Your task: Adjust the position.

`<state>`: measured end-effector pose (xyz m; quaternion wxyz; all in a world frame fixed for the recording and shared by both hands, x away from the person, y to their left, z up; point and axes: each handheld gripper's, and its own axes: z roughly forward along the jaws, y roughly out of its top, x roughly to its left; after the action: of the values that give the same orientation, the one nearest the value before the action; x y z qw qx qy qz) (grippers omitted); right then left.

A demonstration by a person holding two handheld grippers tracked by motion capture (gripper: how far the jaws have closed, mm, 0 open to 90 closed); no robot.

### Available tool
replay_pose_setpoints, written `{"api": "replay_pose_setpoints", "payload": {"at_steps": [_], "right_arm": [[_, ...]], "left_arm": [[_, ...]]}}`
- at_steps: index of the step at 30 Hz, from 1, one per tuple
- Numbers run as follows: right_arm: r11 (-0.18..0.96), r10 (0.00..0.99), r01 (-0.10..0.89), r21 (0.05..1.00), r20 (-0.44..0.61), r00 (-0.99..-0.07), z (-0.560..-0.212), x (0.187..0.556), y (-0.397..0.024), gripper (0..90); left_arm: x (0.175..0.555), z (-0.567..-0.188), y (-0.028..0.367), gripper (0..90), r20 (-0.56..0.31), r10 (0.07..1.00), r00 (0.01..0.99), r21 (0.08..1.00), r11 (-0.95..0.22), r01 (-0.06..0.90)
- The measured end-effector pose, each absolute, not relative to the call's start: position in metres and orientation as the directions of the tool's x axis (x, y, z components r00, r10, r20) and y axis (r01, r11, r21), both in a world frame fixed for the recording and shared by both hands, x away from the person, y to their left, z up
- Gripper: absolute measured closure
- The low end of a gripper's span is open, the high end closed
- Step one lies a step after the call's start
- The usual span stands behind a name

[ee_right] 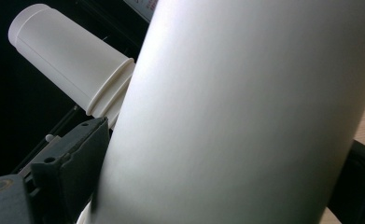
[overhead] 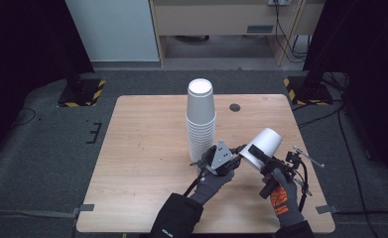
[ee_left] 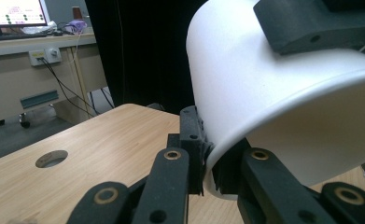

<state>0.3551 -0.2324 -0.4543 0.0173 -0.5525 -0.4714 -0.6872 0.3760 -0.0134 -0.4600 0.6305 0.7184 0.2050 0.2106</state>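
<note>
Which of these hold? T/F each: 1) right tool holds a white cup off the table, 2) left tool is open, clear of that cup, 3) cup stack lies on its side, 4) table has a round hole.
1. The right tool holds a white cup above the table: true.
2. The left tool is open and clear of that cup: false, its jaws pinch the cup's rim.
3. The cup stack lies on its side: false, it stands upright.
4. The table has a round hole: true.
</note>
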Motion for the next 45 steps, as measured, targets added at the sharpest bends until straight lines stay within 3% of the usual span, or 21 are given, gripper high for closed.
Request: {"api": "replay_pose_setpoints", "payload": {"at_steps": [19, 45], "right_arm": [[-0.539, 0.501, 0.544, 0.643, 0.764, -0.407, -0.454, 0.358, -0.231, 2.2], [-0.579, 0.581, 0.45, 0.679, 0.732, -0.356, -0.456, 0.363, -0.256, 7.3]], "left_arm": [[0.37, -0.457, -0.001, 84.1, 0.02, 0.545, 0.838, 0.989, -0.133, 0.063], [0.354, -0.458, 0.029, 85.5, 0.013, 0.525, 0.851, 0.98, -0.177, 0.094]]}}
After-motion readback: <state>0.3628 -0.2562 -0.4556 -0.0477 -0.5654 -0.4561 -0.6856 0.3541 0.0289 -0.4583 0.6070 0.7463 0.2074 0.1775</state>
